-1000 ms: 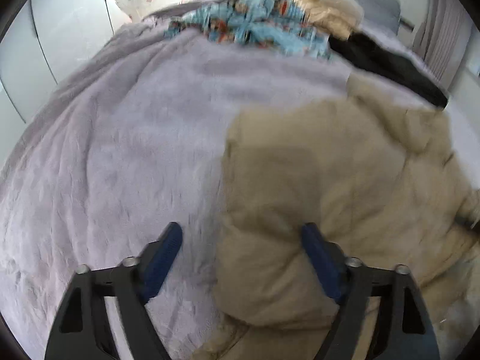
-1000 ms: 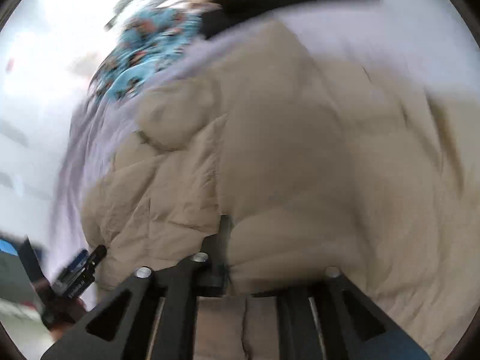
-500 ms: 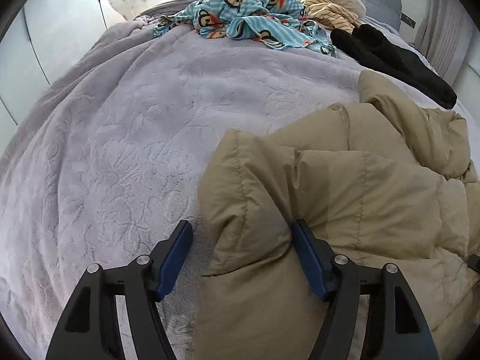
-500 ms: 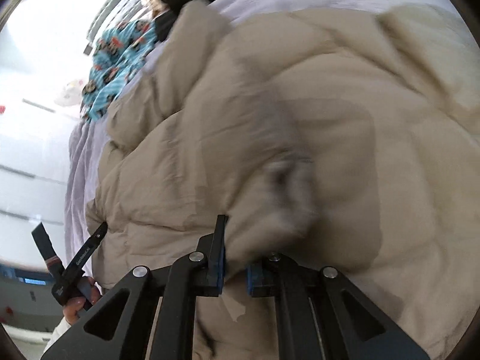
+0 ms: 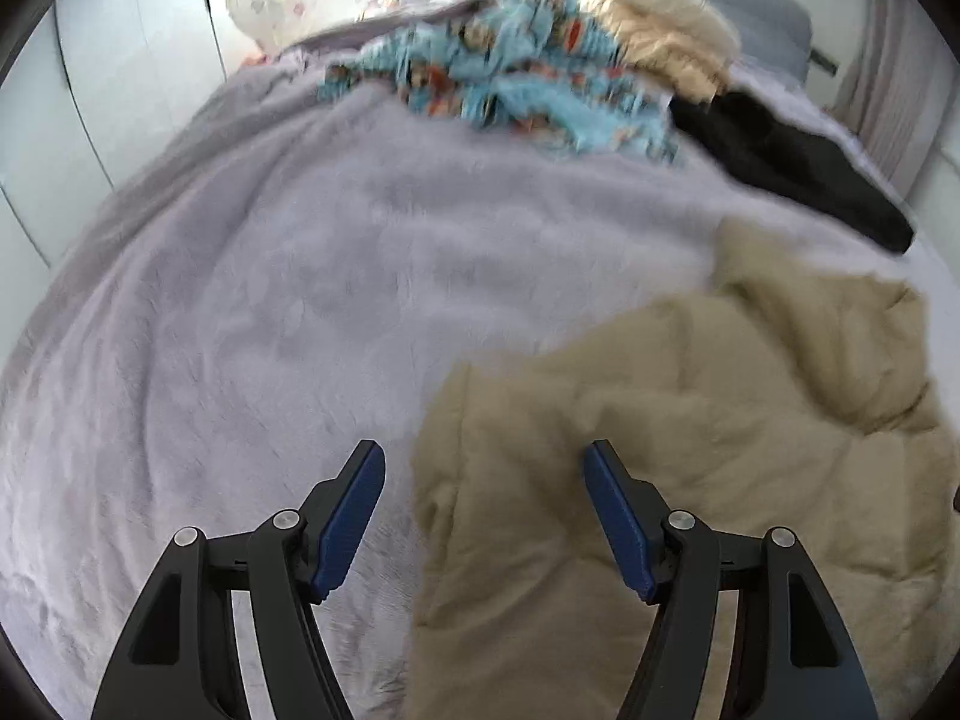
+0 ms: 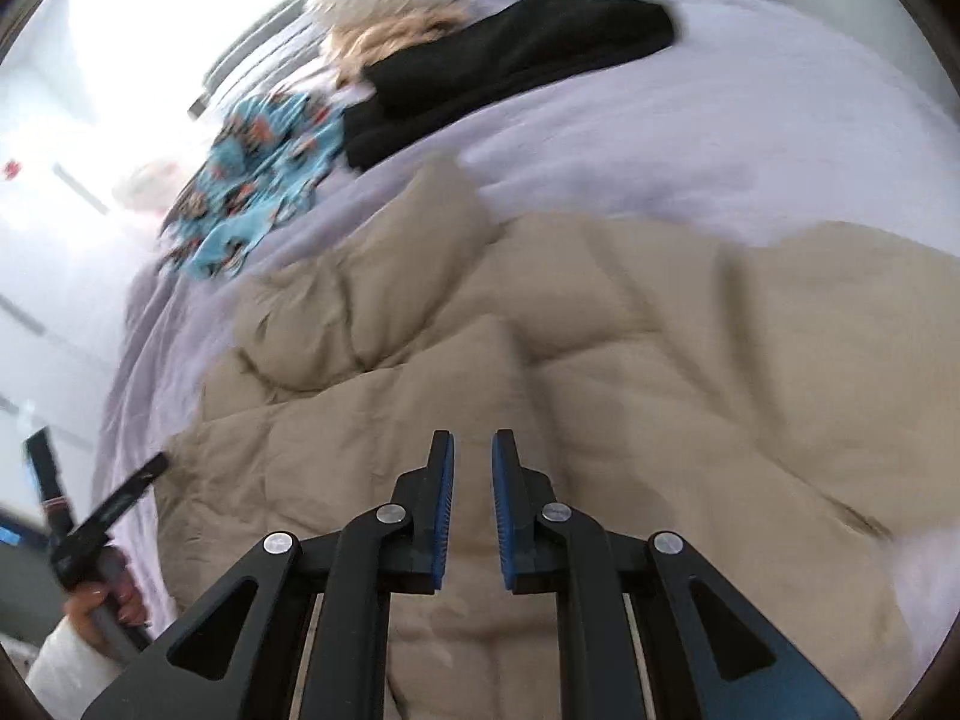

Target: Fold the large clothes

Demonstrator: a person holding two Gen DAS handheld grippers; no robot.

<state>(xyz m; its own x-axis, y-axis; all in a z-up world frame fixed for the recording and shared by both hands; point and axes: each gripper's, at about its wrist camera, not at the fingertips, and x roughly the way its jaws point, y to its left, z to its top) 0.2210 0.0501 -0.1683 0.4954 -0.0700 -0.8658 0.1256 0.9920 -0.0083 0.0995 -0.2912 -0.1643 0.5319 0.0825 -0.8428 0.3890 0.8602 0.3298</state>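
A large tan puffer jacket (image 5: 690, 456) lies crumpled on a bed with a lilac fleece cover (image 5: 270, 312). My left gripper (image 5: 483, 468) is wide open above the jacket's left edge, holding nothing. In the right wrist view the jacket (image 6: 630, 360) fills the middle. My right gripper (image 6: 471, 456) hovers over it with its jaws slightly apart and nothing between them. The left gripper (image 6: 102, 510) also shows at the lower left of that view, in the person's hand.
At the far end of the bed lie a blue patterned garment (image 5: 510, 90), a cream knit (image 5: 660, 42) and a black garment (image 5: 792, 168). White wardrobe doors (image 5: 120, 90) stand to the left. A curtain (image 5: 888, 102) hangs at the right.
My right gripper has let go of the jacket fold and its jaws have parted a little. My left gripper has opened wider and pulled back slightly. The jacket has settled flatter.
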